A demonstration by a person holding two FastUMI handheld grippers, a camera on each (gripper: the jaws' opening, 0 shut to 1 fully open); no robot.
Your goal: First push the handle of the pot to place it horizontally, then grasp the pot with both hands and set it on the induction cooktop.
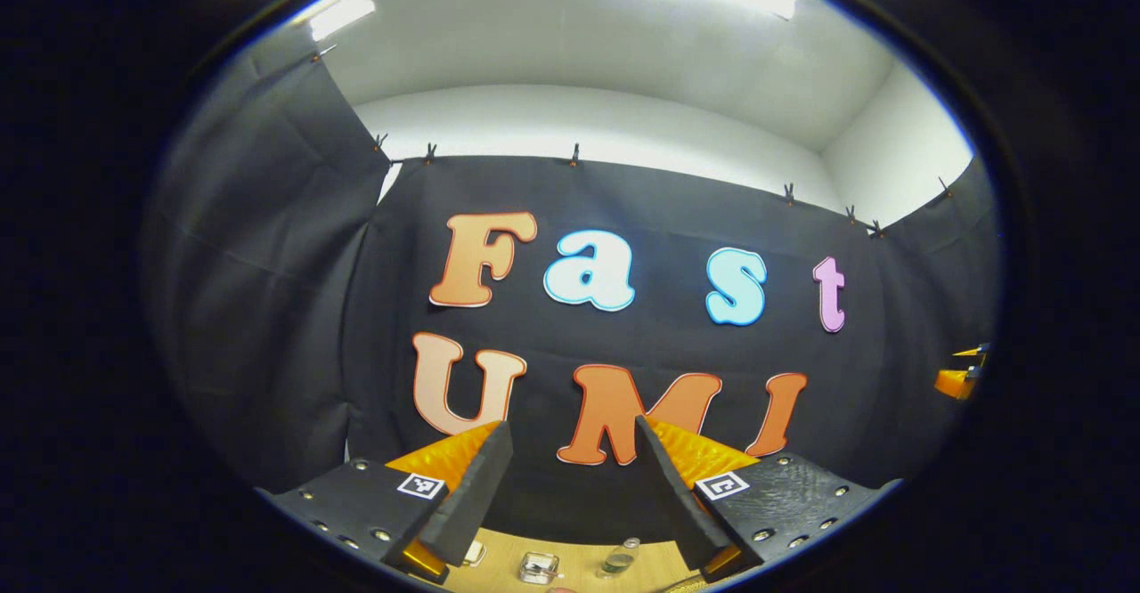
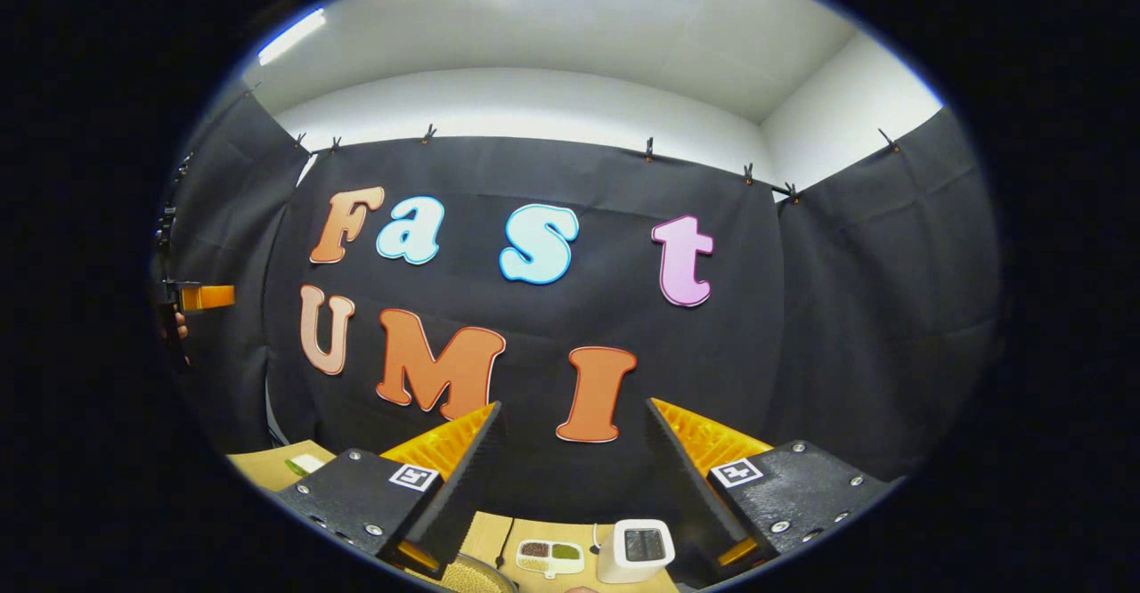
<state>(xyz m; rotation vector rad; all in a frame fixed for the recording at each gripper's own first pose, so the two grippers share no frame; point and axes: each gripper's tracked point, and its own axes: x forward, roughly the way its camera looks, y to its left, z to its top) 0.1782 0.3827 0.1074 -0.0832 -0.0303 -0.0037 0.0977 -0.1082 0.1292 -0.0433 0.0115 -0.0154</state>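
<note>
While the left gripper hangs released before the black cloth wall, its view shows a small glass jar on the wooden table. In the right gripper view, the right gripper gapes empty above a divided dish of brown and green bits and a white box. The pot's place cannot be told.

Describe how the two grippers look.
Left gripper and right gripper look alike: two dark wedge-shaped fingers backed by ribbed orange plastic, on black bolted plates, each bearing a small square black-and-white marker.
</note>
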